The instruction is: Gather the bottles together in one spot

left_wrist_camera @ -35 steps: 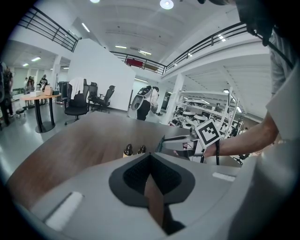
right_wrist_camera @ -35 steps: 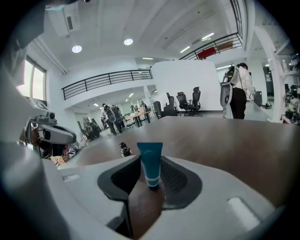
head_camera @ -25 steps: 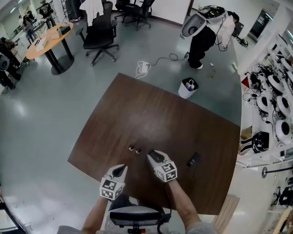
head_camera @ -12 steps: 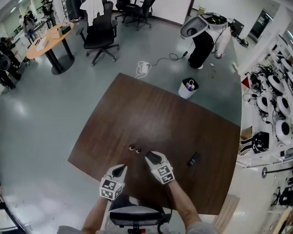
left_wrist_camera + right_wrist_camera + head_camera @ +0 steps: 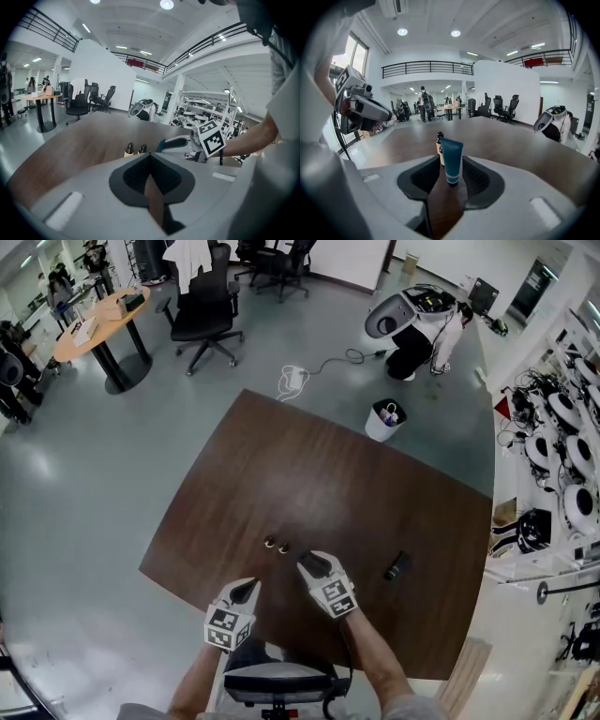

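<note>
Two small amber bottles stand side by side on the brown table; the left gripper view shows the pair ahead. A dark bottle lies on its side to the right. My right gripper hovers just right of the pair, pressed on a teal tube that points forward, and its jaws are starting to open. The amber bottles peek out behind the tube. My left gripper hangs over the near edge, shut and empty.
A white bin stands on the floor beyond the far table corner, with a white robot and a person behind it. Office chairs, a round table and a cable lie further off. Shelves line the right wall.
My right gripper has edged slightly left toward the two amber bottles, still with the tube. The left gripper has stayed put. The person and robot in the background have shifted.
</note>
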The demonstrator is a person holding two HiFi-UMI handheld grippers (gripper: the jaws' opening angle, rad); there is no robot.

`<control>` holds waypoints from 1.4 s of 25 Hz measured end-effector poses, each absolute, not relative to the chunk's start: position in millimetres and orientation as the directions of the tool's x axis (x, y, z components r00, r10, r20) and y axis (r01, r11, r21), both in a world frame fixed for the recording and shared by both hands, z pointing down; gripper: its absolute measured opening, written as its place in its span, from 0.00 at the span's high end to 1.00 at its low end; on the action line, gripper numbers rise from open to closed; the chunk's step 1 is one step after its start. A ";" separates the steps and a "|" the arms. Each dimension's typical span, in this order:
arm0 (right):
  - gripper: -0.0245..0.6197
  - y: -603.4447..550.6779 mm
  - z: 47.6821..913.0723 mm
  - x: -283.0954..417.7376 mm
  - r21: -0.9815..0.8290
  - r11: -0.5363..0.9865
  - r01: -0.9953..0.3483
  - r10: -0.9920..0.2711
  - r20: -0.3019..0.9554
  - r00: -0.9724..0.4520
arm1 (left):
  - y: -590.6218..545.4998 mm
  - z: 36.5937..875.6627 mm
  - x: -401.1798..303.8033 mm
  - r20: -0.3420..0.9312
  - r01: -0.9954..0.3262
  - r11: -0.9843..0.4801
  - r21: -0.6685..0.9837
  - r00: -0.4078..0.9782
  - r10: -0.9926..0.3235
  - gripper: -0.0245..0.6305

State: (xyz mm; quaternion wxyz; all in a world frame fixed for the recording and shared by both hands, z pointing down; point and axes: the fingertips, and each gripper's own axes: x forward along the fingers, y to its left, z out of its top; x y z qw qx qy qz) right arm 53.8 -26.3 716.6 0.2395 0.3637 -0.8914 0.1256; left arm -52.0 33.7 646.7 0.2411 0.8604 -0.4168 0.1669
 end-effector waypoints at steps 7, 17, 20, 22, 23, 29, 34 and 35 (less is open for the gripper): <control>0.64 -29.5 717.7 58.2 -0.067 0.690 -0.721 -0.606 0.491 -0.626 | 33.2 647.4 -49.2 0.485 -0.795 -0.541 0.275 0.600 -0.636 0.96; 0.50 -24.2 706.4 65.1 -0.088 0.661 -0.745 -0.634 0.465 -0.618 | 32.7 640.8 -46.6 0.481 -0.790 -0.552 0.266 0.605 -0.634 0.96; 0.56 -16.9 691.8 71.0 -0.116 0.634 -0.765 -0.655 0.445 -0.611 | 31.8 638.6 -42.9 0.474 -0.779 -0.568 0.265 0.618 -0.627 0.96; 0.67 -11.7 682.9 81.2 -0.123 0.606 -0.786 -0.686 0.419 -0.594 | 31.2 636.8 -36.9 0.467 -0.770 -0.581 0.264 0.629 -0.621 0.96; 0.69 -8.2 678.9 87.0 -0.132 0.590 -0.797 -0.699 0.409 -0.586 | 31.3 635.9 -33.1 0.464 -0.764 -0.589 0.263 0.635 -0.617 0.96; 0.89 11.8 659.1 123.5 -0.190 0.488 -0.852 -0.770 0.366 -0.523 | 32.0 631.1 -10.4 0.449 -0.725 -0.638 0.260 0.675 -0.585 0.96; 0.96 35.3 657.9 151.4 -0.213 0.408 -0.888 -0.808 0.368 -0.460 | 38.0 628.5 13.3 0.445 -0.684 -0.681 0.262 0.712 -0.543 0.96; 0.96 40.3 658.6 157.5 -0.215 0.390 -0.895 -0.816 0.370 -0.444 | 39.7 628.3 19.0 0.443 -0.674 -0.691 0.262 0.720 -0.535 0.96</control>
